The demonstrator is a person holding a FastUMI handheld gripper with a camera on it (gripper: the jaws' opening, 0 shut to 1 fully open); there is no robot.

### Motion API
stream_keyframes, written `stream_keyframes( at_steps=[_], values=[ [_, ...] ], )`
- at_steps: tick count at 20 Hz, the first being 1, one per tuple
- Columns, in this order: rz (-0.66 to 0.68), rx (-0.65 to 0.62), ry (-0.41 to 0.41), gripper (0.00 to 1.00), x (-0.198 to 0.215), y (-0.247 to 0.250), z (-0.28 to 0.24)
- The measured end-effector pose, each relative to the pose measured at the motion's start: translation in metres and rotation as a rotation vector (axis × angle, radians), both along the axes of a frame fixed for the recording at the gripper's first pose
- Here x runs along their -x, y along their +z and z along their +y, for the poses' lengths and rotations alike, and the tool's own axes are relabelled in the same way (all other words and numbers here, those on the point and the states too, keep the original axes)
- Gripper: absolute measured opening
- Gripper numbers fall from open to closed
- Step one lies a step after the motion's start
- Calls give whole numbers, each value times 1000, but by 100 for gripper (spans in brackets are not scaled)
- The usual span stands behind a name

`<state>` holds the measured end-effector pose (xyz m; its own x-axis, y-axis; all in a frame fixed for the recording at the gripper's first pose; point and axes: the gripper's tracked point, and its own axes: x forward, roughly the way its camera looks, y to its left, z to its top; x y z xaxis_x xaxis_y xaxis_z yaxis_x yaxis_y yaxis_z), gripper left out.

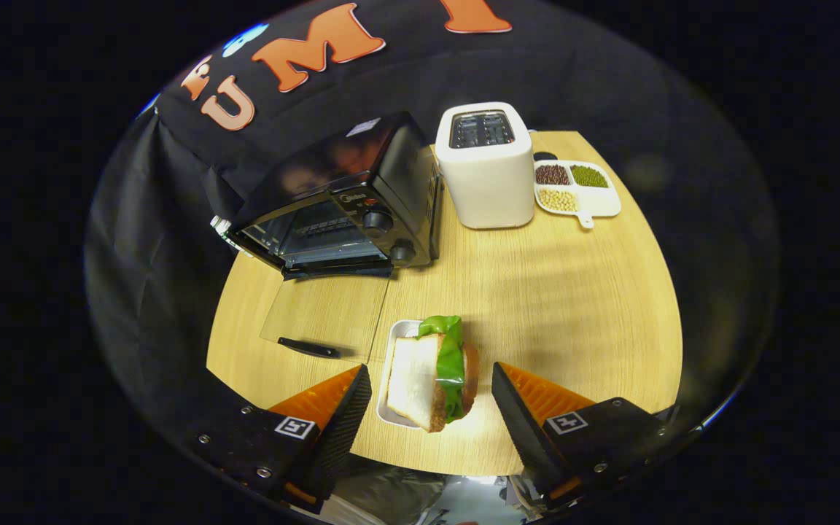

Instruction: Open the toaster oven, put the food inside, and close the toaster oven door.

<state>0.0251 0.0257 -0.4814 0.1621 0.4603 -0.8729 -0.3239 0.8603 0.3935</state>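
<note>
**Door down, sandwich waiting between your fingers**

Your gripper [431, 415] sits low in the frame with its fingers spread wide apart, gripping nothing. The sandwich [431, 373] stands on edge between them — bread, green lettuce and a reddish layer — resting in a small white tray [391, 364] at the lower centre. Neither finger touches it, and there is a gap on both sides, which looks like a line-up for a squeeze across the slices.

The toaster oven [340, 200] sits in the upper left of the frame, and its glass door [325, 317] lies flat on the tabletop [551, 292], handle toward you, so the opening step appears done and the cavity faces the tray. The lowered door lies just left of the tray, so it seems you must carry the food over the glass to reach the rack.

To the right of the oven stands a white toaster [485, 171], and beyond it a divided dish of beans [577, 188] — both well clear of the likely path.
</note>
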Motion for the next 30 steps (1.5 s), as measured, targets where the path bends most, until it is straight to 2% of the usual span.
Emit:
stream_keyframes(
  at_steps=[6,9,11,16,17,18,19,22,25,30],
  values=[
    [198,-57,28,99,4,-32,2],
    [246,-70,77,96,13,-40,7],
    [267,-69,107,89,20,-46,12],
    [305,-49,136,64,29,-56,10],
    [306,-50,132,59,28,-56,10],
    [303,-56,125,50,28,-55,11],
    [304,-68,118,49,27,-50,13],
    [293,-73,111,33,30,-40,16],
    [267,-71,123,26,32,-26,16],
    [214,-135,120,26,34,9,26]
  ],
)
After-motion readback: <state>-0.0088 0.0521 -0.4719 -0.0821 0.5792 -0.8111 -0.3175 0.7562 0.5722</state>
